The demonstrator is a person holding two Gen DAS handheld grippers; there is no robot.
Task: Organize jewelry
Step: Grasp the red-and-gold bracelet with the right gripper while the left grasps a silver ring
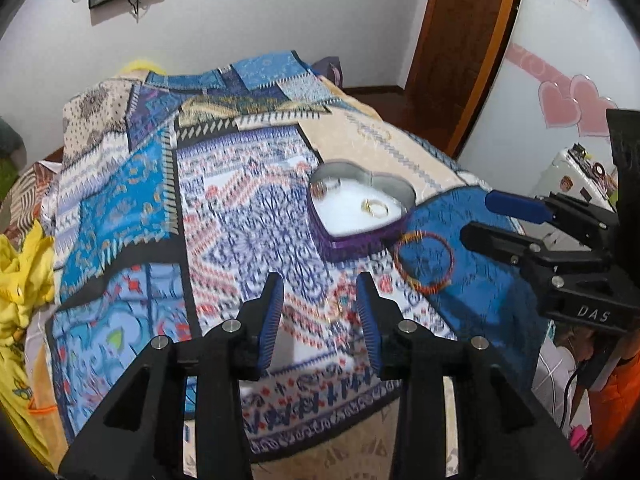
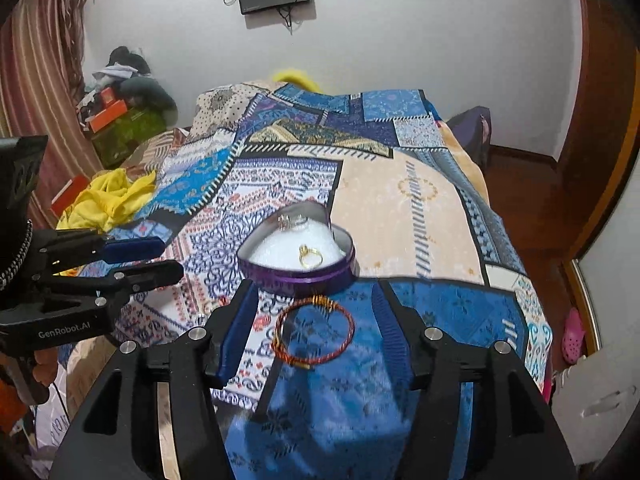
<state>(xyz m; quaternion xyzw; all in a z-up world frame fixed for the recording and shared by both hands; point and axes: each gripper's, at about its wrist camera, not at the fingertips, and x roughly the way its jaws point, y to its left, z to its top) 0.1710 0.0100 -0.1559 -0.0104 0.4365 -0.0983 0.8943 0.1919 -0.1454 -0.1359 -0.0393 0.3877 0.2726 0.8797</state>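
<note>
Right view only: your bangle [image 2: 314, 330] lies between your parted right hand-held gripper [image 2: 316, 330] fingers.
Left view only: your left hand-held gripper [image 1: 320, 312] gapes over bedspread [image 1: 248, 184], empty.

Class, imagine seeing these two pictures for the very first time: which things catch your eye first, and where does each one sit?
The purple heart-shaped tin with white padding stands open on the busy blue patchwork bedspread, with a gold ring lying inside. Just in front of the tin, a red-and-gold wire bangle lies flat on the cloth, framed between the fingers of the open right gripper. The left gripper, also open, holds nothing.
</note>
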